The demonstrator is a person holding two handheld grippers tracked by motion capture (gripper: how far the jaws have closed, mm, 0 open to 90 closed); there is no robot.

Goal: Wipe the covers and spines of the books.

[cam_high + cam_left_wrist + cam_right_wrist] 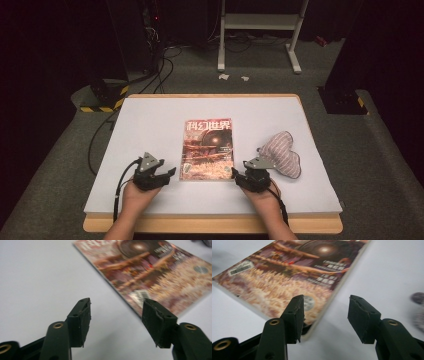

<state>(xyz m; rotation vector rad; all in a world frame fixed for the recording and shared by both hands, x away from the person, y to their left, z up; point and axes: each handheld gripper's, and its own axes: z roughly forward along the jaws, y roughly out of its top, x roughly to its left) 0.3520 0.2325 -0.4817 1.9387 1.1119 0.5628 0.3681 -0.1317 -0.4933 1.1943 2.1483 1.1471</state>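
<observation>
1. White paper covers one wooden table (320,226), and everything counted here lies on that sheet.
2. Two hands come in from the near edge, one gripper in each; the left hand (137,194) sits at the near left of the sheet.
3. One left gripper (170,173) rests just left of the magazine's near left corner. In the left gripper view its two black jaws stand well apart with bare white paper between them; they hold nothing, and the right-hand jaw's tip stands in front of the magazine's edge.
4. One magazine (208,149) lies flat, cover up, at the middle of the sheet, between the two grippers. Its cover is reddish brown with pale yellow near the bottom and a barcode near the near left corner.
5. One right gripper (234,174) sits at the magazine's near right corner. In the right gripper view its jaws are spread, one over the cover's corner, the other over bare paper beside the edge; the pads do not press on it.
6. One striped cloth pouch (283,152), pink and white, lies right of the right gripper, near the sheet's right side.
</observation>
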